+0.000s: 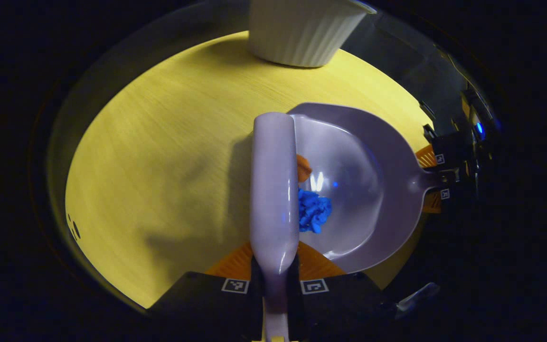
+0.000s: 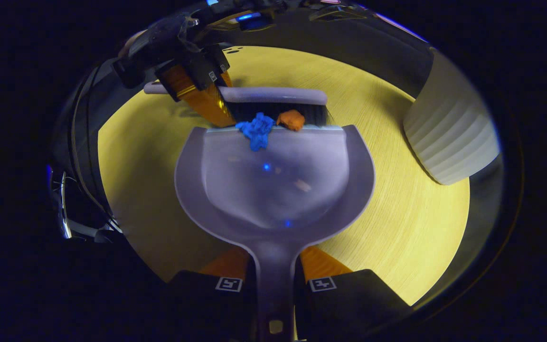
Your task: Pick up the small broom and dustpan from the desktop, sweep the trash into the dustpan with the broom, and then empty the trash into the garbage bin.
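Lilac broom [image 1: 273, 185], pinched in the left tongs [image 1: 273, 285], presses blue [image 2: 257, 130] and orange trash [image 2: 291, 119] at the lip of the dustpan [image 2: 273, 185] pinched ahead of the right tongs [image 2: 276, 285]; lifting early could spill scraps onto the surface [image 2: 397, 223].

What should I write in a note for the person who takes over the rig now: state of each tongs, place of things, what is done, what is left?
Left tongs: shut on the broom handle.
Right tongs: shut on the dustpan handle.
Dustpan sits on the yellow desktop; the broom's bristles are at its lip.
Blue trash and orange trash are at the lip, just entering the pan.
White ribbed garbage bin stands nearby on the desktop.
Done: both tools picked up, sweeping nearly finished.
Left: push trash deeper, lift the pan, empty it into the bin.
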Motion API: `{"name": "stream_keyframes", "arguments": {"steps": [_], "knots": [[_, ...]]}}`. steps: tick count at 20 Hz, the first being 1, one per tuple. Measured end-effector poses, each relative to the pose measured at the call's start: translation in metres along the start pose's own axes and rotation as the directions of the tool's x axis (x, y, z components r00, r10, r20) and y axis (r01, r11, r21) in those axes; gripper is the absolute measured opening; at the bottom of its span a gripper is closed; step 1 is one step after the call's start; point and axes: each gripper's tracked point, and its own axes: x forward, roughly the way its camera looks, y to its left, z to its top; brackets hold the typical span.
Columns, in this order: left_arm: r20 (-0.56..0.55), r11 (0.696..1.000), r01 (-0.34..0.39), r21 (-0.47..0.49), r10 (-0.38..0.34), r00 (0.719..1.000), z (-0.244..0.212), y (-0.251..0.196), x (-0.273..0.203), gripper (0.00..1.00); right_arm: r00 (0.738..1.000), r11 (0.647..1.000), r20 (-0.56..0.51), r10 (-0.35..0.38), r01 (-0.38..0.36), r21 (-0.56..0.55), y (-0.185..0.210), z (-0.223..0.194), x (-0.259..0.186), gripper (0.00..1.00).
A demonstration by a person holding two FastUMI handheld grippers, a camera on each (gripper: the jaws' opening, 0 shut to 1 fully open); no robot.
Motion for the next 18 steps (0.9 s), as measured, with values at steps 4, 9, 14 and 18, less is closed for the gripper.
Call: {"name": "stream_keyframes", "arguments": {"steps": [4, 9, 14, 18], "knots": [[0.027, 0.997, 0.065, -0.052, -0.064, 0.998, -0.008, -0.047, 0.000, 0.23, 1.000, 1.000, 0.012, -0.008, 0.008, 0.016, 0.001, -0.001, 0.004, 0.36], [0.214, 0.940, 0.130, -0.316, -0.064, 0.975, -0.016, -0.070, -0.006, 0.27, 1.000, 0.998, 0.023, -0.007, 0.005, 0.064, 0.002, 0.001, 0.002, 0.36], [0.376, 0.889, 0.110, -0.445, 0.074, 0.923, -0.032, -0.079, -0.029, 0.25, 0.999, 0.998, 0.010, -0.039, 0.039, 0.057, -0.005, -0.007, 0.006, 0.32], [0.446, 0.836, 0.105, -0.539, 0.177, 0.878, -0.066, -0.092, -0.054, 0.25, 0.998, 0.995, 0.010, -0.062, 0.061, 0.084, -0.003, 0.000, 0.003, 0.32]]}}
